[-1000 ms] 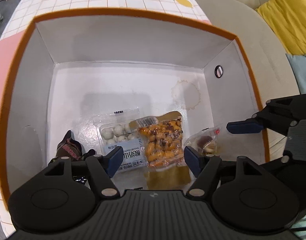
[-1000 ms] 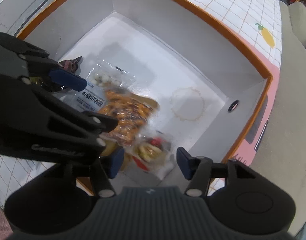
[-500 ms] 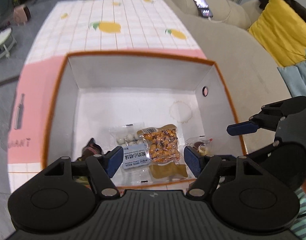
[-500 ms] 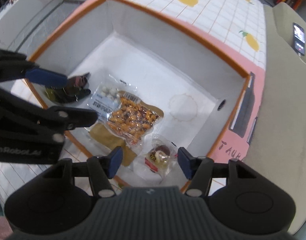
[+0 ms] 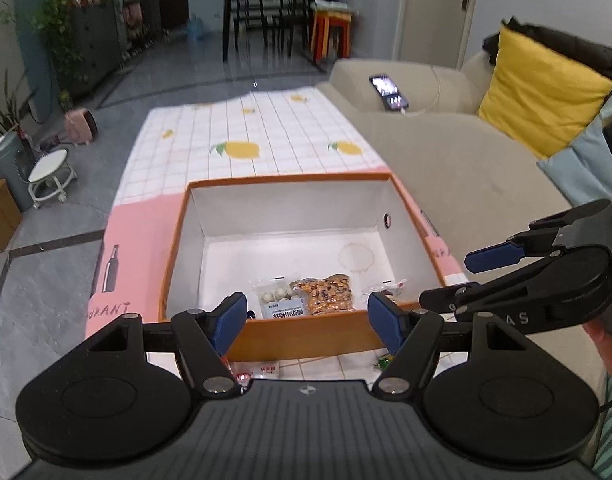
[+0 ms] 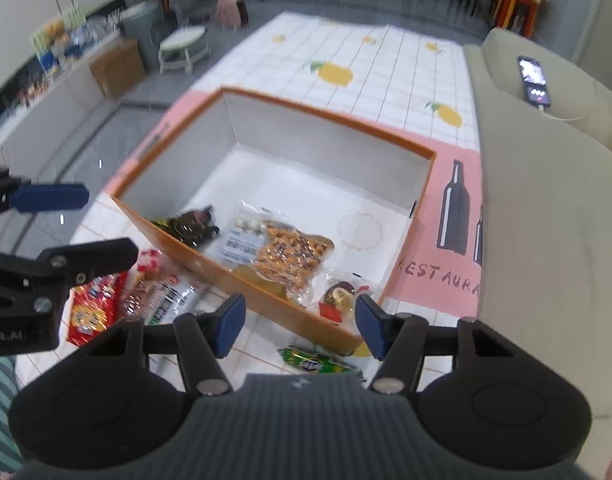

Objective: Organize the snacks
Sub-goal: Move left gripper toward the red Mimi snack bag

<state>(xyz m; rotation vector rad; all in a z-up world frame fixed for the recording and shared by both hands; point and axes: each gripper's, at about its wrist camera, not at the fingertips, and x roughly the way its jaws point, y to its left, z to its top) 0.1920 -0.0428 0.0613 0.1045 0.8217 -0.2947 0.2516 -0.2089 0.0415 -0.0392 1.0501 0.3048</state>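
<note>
Left to right on the tablecloth (image 6: 385, 64) outside the orange box (image 6: 266, 300): a red snack packet (image 6: 92, 308), a brown packet (image 6: 136, 300) and a black-and-white bar (image 6: 172, 296), then a green candy bar (image 6: 317, 362) by the near wall. Inside the box lie a dark wrapper (image 6: 194, 226), white balls (image 5: 280, 300), an orange nut mix (image 5: 325, 294) and a clear chocolate packet (image 6: 339, 296). Left gripper (image 5: 306, 318) and right gripper (image 6: 298, 324) hang above the near wall, jaws apart, empty.

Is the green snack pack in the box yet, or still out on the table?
Still out. The green snack pack lies on the tablecloth just outside the near wall of the orange box, in front of the right gripper.
</note>
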